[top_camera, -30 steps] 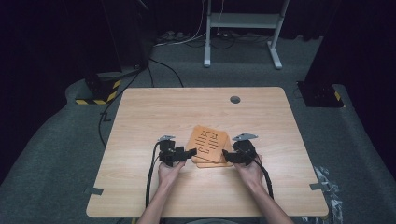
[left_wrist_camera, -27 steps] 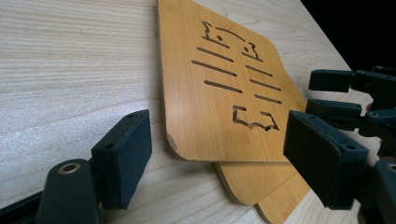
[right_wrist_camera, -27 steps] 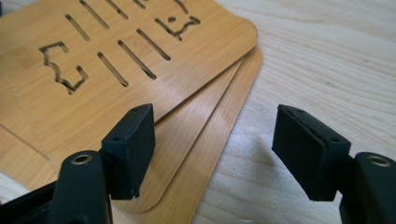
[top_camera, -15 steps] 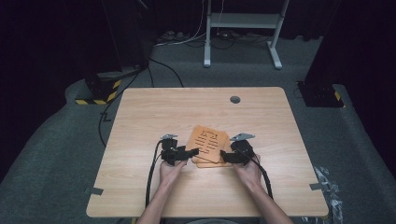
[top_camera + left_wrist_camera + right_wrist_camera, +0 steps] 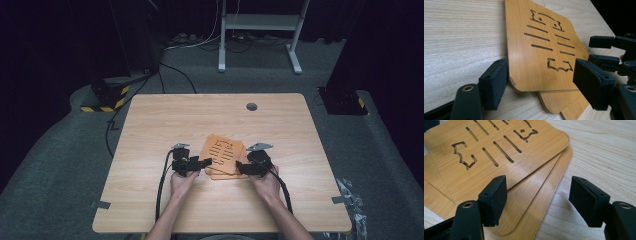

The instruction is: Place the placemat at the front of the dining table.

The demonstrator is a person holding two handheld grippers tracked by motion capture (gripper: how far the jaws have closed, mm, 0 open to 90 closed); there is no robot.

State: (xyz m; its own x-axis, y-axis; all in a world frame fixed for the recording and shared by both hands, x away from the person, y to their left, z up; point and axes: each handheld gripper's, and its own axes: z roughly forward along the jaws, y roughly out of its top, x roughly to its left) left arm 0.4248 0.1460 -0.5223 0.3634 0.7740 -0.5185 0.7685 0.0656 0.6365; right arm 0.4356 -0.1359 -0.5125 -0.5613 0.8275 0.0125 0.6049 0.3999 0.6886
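Observation:
A small stack of flat bamboo boards point(image 5: 223, 155) lies fanned out on the wooden table point(image 5: 165, 120); the top board point(image 5: 541, 50) has cut-out slots and shapes. My left gripper point(image 5: 204, 163) is open at the stack's left edge, its jaws low over the table on either side of the top board's near corner point(image 5: 539, 83). My right gripper point(image 5: 241, 168) is open at the stack's right side. In the right gripper view its left jaw hangs over the top board point(image 5: 496, 152) and the lower boards point(image 5: 534, 202), its right jaw over bare table point(image 5: 537, 195).
A round cable hole point(image 5: 251, 106) sits near the table's far edge. Cables trail from both grippers toward the near edge. A white stand point(image 5: 260, 30) and black equipment point(image 5: 115, 90) stand on the grey floor beyond the table.
My right gripper has edged left toward the stack. The left gripper and the boards have barely shifted.

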